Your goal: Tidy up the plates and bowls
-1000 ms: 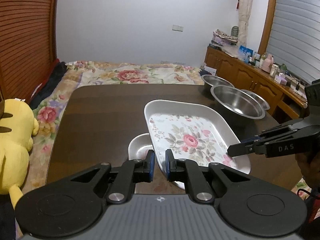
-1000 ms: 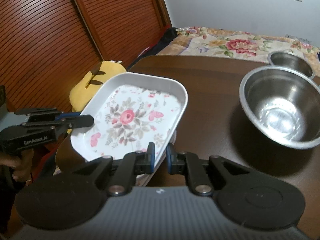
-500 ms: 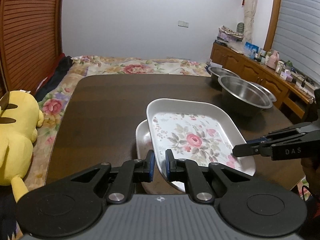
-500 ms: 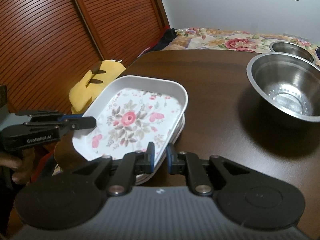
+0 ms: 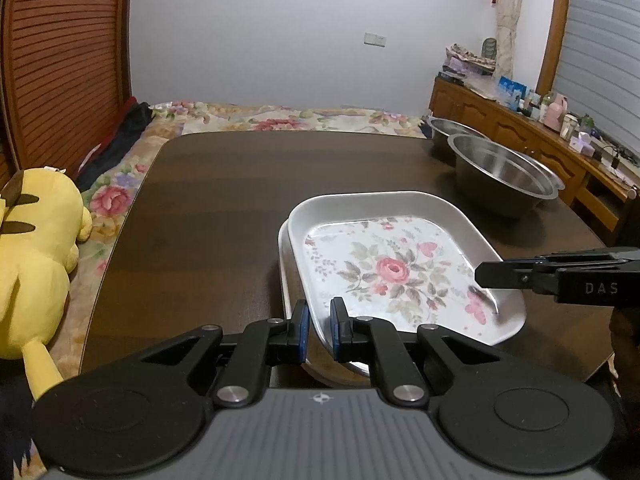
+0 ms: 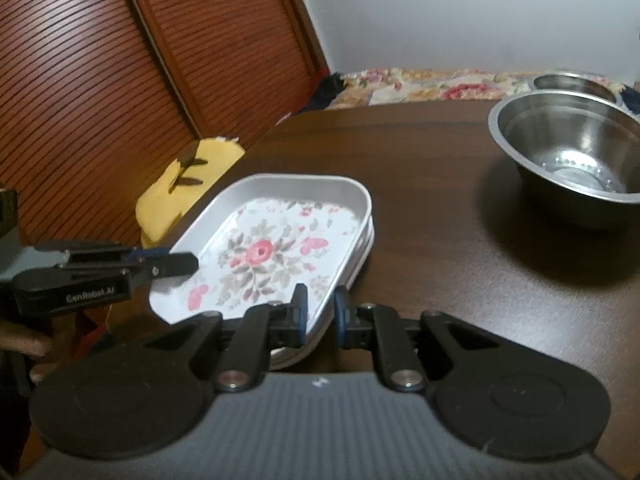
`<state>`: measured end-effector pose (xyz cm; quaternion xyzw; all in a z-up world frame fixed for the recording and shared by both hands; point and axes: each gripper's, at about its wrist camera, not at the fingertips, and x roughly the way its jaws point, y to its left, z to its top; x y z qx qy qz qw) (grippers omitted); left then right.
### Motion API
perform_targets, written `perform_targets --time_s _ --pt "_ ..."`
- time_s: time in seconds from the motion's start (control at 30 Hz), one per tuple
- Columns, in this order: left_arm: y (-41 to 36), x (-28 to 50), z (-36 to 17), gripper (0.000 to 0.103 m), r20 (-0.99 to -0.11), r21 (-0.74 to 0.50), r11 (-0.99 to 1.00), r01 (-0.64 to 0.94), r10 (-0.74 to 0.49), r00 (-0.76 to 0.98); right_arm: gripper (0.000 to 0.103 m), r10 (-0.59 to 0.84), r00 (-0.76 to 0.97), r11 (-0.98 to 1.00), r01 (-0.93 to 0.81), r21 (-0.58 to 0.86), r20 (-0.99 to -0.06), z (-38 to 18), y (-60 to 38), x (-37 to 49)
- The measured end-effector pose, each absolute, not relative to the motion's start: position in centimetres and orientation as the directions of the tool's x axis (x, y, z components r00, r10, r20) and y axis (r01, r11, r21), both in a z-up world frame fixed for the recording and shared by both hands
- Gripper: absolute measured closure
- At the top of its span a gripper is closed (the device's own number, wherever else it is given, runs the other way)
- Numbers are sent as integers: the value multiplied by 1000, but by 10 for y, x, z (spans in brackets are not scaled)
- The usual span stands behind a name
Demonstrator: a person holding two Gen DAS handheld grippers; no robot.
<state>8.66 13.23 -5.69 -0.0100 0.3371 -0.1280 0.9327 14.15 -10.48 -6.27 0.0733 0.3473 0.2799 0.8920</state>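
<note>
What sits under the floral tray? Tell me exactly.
Another white tray lies under the floral tray; only its rim shows along the left and near edges, also visible in the right wrist view. Its inside is covered, so any pattern or contents cannot be seen.

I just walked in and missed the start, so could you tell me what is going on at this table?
A person is tidying dishes with a gripper in each hand. The left gripper and the right gripper each pinch the rim of a flowered tray, which sits over another white dish on the dark table. Whether it rests fully on that dish is unclear. Steel bowls stand apart at the far right, untouched.
</note>
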Motion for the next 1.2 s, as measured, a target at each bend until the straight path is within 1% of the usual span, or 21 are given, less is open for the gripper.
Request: perform_targets --time_s 0.17,0.27,0.43,0.53,0.63,0.97,1.07,1.2 --pt "131 84 -59 90 -624 -114 967 227 -247 742 86 543 662 840 -423 339 -517 -70 -103 135" --pt "132 85 -58 90 -623 -113 968 225 -245 743 85 532 684 847 -424 321 -499 -72 -101 130" --pt "133 85 -57 90 -616 -113 969 221 -243 749 84 505 708 863 -432 262 -494 -71 -95 123" --pt "135 85 -56 90 -610 -116 969 218 -243 755 82 501 713 864 -442 241 -491 -71 -91 124" --pt "135 84 -55 90 -605 -118 970 215 -242 759 79 507 710 860 -448 243 -489 -73 -92 124" --pt "136 83 -51 90 -596 -118 973 198 -229 769 78 520 704 852 -468 235 -483 -76 -92 122" --pt "135 82 -48 90 -582 -90 980 178 -197 789 77 523 705 849 -481 219 -480 -76 -91 120" --pt "137 82 -45 89 -575 -94 981 170 -193 795 76 537 694 840 -493 228 -480 -76 -92 123"
